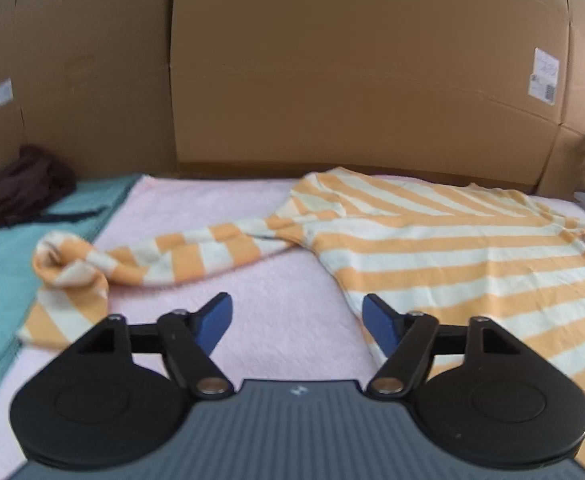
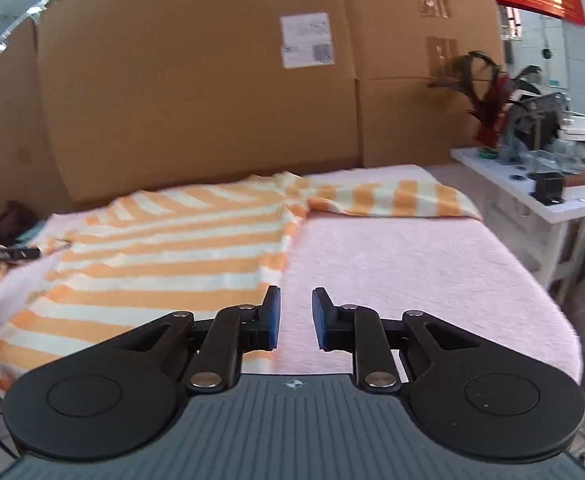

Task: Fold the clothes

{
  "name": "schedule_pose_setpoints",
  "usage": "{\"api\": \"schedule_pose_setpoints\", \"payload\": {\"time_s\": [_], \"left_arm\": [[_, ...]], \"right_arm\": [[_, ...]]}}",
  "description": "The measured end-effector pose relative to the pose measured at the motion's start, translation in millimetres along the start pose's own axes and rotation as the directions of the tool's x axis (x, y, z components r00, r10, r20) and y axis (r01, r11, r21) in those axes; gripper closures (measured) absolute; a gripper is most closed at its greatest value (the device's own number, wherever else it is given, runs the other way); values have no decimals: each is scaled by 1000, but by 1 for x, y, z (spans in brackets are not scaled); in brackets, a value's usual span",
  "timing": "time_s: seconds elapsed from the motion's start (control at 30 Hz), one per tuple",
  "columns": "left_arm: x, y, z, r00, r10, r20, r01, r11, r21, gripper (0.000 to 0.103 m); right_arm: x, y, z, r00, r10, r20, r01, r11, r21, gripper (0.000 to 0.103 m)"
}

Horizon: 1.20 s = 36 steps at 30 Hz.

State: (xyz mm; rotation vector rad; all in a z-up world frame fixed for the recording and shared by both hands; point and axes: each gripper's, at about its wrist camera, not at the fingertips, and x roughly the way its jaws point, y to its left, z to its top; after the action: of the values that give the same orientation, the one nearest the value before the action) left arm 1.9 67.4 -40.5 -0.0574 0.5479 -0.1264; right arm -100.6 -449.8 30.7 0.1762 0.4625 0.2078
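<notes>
An orange-and-cream striped long-sleeved sweater (image 1: pixel 452 248) lies flat on a pink towel (image 1: pixel 284 320). Its left sleeve (image 1: pixel 140 260) stretches out to the left, crumpled at the cuff. My left gripper (image 1: pixel 297 312) is wide open and empty, low over the towel just below the left armpit. In the right wrist view the sweater body (image 2: pixel 164 256) lies left of centre and its right sleeve (image 2: pixel 392 200) stretches right. My right gripper (image 2: pixel 296 316) is open by a narrow gap and empty, over the towel (image 2: pixel 412 280) beside the sweater's right lower edge.
Tall cardboard boxes (image 1: pixel 332 80) wall the back of the table. A teal cloth (image 1: pixel 4 264) and a dark brown garment (image 1: pixel 16 192) lie at the left. A white side table (image 2: pixel 532 192) with clutter and a feathery plant (image 2: pixel 488 104) stands at the right.
</notes>
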Motion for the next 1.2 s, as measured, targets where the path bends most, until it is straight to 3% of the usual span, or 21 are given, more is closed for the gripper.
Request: {"api": "schedule_pose_setpoints", "payload": {"time_s": [0.03,0.1,0.17,0.2,0.37,0.43,0.47,0.5,0.53,0.6,0.67,0.73,0.83,0.9,0.97,1.03,1.1,1.2], "left_arm": [[-2,-7,-4,1000,-23,-6,22,1000,-11,52],[-6,-21,-12,998,-62,-15,62,998,-20,57],[-6,-42,-24,998,-66,-10,66,997,48,70],[-6,-51,-30,998,-61,-10,62,995,83,70],[-21,-38,-48,998,42,43,-50,978,202,64],[-26,-27,-50,992,112,51,-121,967,224,52],[-28,-22,-50,987,153,53,-161,960,231,64],[-30,-17,-49,981,188,51,-195,953,230,66],[-31,-15,-45,982,184,41,-189,960,207,67],[-38,-17,-39,998,57,37,-61,991,119,67],[-40,-29,-37,998,-41,42,37,995,90,62],[-35,-47,-44,999,-45,29,39,986,163,61],[-36,-49,-59,999,-7,53,-6,971,239,55],[-34,-50,-54,998,-1,59,-13,970,241,50],[-26,-57,-45,998,-14,64,-1,972,234,59],[-19,-63,-36,997,-27,69,11,974,227,61],[-12,-70,-27,996,-40,74,23,975,220,52],[4,-76,-22,998,-53,42,43,978,205,52]], "right_arm": [[7,8,-1,999,45,-2,-45,999,7,82],[23,26,-6,996,88,-5,-88,996,11,82],[41,45,-14,994,112,-8,-112,994,11,82],[47,51,-18,994,108,-11,-108,994,0,82],[33,38,-38,1000,3,13,-2,995,-102,86],[19,21,-40,1000,-26,17,27,994,-109,90],[14,15,-40,999,-37,14,38,994,-102,93],[10,11,-39,999,-48,8,49,995,-91,94],[7,9,-38,998,-55,5,55,995,-79,94],[5,17,-38,1000,-17,11,18,998,-59,84],[11,31,-39,998,69,6,-69,996,-59,83],[14,42,-41,992,129,1,-129,990,-62,80],[12,35,-45,996,84,-5,-84,992,-92,82],[9,28,-47,999,47,-8,-47,994,-102,83],[8,20,-38,1000,0,-24,-2,997,-77,84],[12,22,-24,1000,11,-2,-11,998,-61,77],[28,27,-13,999,43,9,-42,998,-44,75],[64,31,-4,998,20,-65,-20,1000,0,75]]}}
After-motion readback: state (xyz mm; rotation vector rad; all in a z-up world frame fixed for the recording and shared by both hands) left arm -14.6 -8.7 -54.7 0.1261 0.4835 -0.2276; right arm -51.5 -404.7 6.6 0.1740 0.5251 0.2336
